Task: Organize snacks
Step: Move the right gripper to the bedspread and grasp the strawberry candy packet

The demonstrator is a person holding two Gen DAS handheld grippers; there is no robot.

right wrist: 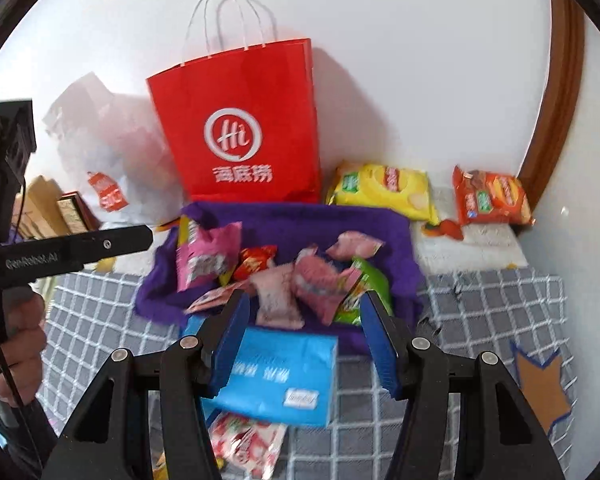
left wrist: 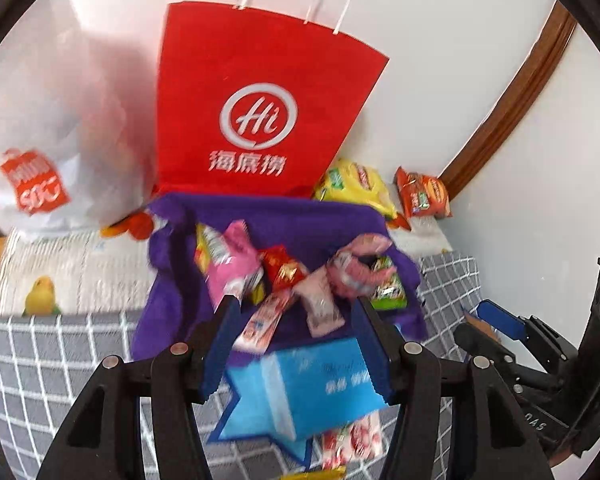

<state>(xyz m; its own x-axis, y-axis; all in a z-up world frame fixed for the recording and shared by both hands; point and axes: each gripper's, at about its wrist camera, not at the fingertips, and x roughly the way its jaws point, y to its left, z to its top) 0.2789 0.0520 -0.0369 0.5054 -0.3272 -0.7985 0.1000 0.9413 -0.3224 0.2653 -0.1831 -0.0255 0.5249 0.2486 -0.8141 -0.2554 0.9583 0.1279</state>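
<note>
A purple cloth basket [left wrist: 284,210] [right wrist: 300,216] on the grey checked cloth holds several small snack packets: pink ones [left wrist: 232,260] [right wrist: 316,284], a red one [left wrist: 284,270] and a green one [left wrist: 388,284] [right wrist: 364,284]. My left gripper [left wrist: 296,302] hovers open above the basket's near edge, with nothing between its fingers. My right gripper [right wrist: 305,295] is open too, just in front of the basket. A blue tissue pack [left wrist: 320,380] [right wrist: 284,372] lies on the cloth under both. A pink and white snack pack [left wrist: 352,440] [right wrist: 248,448] lies nearer still.
A red paper bag [left wrist: 260,100] [right wrist: 240,120] stands against the wall behind the basket, with a white plastic bag [left wrist: 52,140] to its left. A yellow chip bag [right wrist: 384,188] and an orange one [right wrist: 490,200] lie at the right. A cardboard star [right wrist: 540,384] lies on the cloth.
</note>
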